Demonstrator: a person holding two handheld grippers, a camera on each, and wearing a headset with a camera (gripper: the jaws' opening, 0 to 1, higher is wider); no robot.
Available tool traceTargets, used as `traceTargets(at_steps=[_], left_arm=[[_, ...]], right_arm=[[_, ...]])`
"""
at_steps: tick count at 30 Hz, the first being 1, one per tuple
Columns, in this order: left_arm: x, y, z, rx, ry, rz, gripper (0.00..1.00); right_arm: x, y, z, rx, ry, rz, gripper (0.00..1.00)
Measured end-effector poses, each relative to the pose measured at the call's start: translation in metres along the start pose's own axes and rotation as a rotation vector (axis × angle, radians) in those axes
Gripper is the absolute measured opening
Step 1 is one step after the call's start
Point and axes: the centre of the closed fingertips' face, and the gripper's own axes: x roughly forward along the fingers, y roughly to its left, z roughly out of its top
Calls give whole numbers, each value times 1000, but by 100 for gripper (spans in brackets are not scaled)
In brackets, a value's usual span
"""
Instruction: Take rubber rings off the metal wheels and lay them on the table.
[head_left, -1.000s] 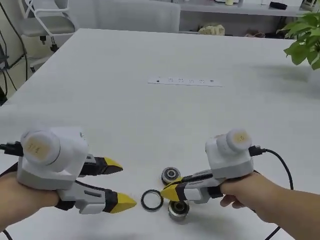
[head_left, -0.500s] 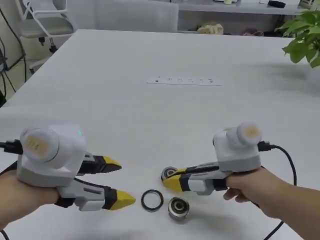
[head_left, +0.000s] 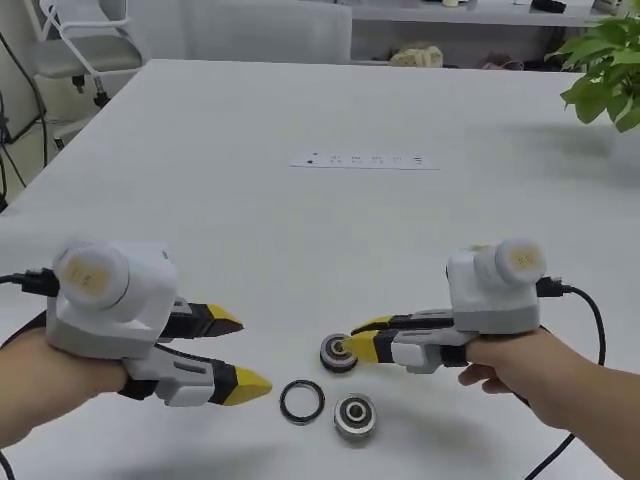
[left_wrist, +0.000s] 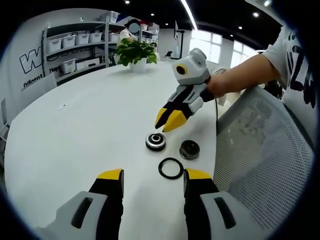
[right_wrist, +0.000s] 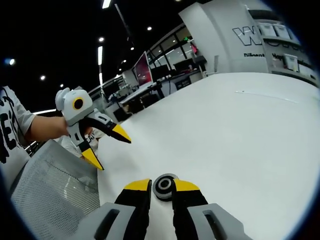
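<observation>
Right gripper, jaws narrowly parted, faces the round metal wheel, lower centre; pinch its black rubber ring (likely soft, stretchy) at the edge.

Leafy plant top right, white power strip ahead; office chair top left

The right tool, tips parted, frames a metal wheel
</observation>
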Motion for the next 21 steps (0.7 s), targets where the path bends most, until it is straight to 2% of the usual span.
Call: traceTargets(at_steps=[6, 10, 21], left_arm=[[5, 6, -2, -12, 5, 4, 44], [10, 5, -1, -16, 8, -2, 44], [22, 7, 7, -27, 4, -19, 43]], right_arm=[[-3, -14, -7, -17, 12, -42, 14], [-6, -20, -9, -28, 17, -62, 15], [-4, -20, -19, -59, 50, -49, 18]])
